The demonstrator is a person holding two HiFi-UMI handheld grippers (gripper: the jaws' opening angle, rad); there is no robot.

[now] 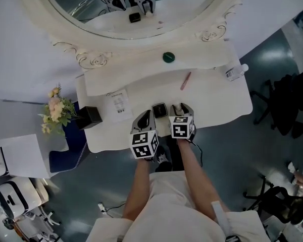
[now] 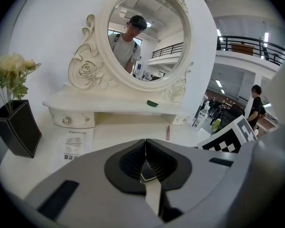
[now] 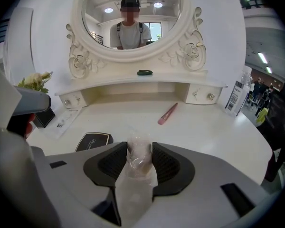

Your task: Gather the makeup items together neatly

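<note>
At the far left of the head view, a black vase of flowers and a paper leaflet sit apart from the work, so the risks lie further right. Left of centre, the left tongs are clenched on nothing at the front edge of the table. Just right of them lies a black compact, close enough that a careless swing of either of the 2 tools could push it off the front. Higher in the frame, a green item rests on the raised shelf, and reaching for it risks striking the mirror frame. Next, the right tongs are clamped on a clear tube over the table's near edge. Its wall looks thin and slick, so a hard squeeze may crush it and a weak one may drop it. Further right, a pink pencil could roll if nudged. At the far right, a bottle stands near the table's end, where a bump could tip it off.
</note>
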